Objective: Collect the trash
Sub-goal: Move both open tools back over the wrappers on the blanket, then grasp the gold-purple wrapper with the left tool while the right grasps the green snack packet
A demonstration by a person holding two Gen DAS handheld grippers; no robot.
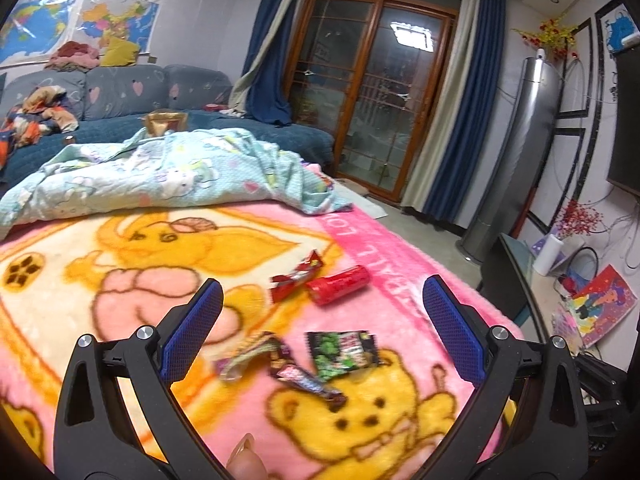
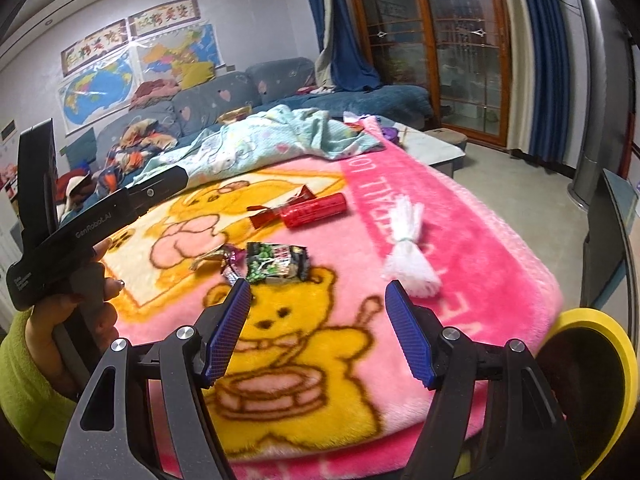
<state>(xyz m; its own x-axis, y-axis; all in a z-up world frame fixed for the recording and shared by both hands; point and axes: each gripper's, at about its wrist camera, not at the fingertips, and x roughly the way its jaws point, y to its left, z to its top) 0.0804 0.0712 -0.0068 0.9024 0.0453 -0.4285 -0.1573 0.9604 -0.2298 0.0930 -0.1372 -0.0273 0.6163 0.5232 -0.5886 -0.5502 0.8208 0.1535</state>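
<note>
Trash lies on a pink cartoon blanket (image 1: 120,280). A red can (image 1: 338,290) lies on its side beside a red wrapper (image 1: 296,276). Nearer lie a green-black packet (image 1: 342,352), a purple wrapper (image 1: 304,380) and a crumpled foil wrapper (image 1: 244,360). My left gripper (image 1: 322,300) is open and empty above them. In the right wrist view, the can (image 2: 314,210), red wrapper (image 2: 276,210), green packet (image 2: 276,262) and a white tissue wad (image 2: 408,240) lie ahead of my right gripper (image 2: 318,292), which is open and empty.
A light blue quilt (image 1: 160,172) is bunched at the blanket's far end, with a blue sofa (image 1: 120,92) behind. A yellow-rimmed bin (image 2: 592,384) stands at the lower right. A low cabinet (image 1: 516,272) with clutter stands right of the bed. The left gripper's body (image 2: 100,216) crosses the left side.
</note>
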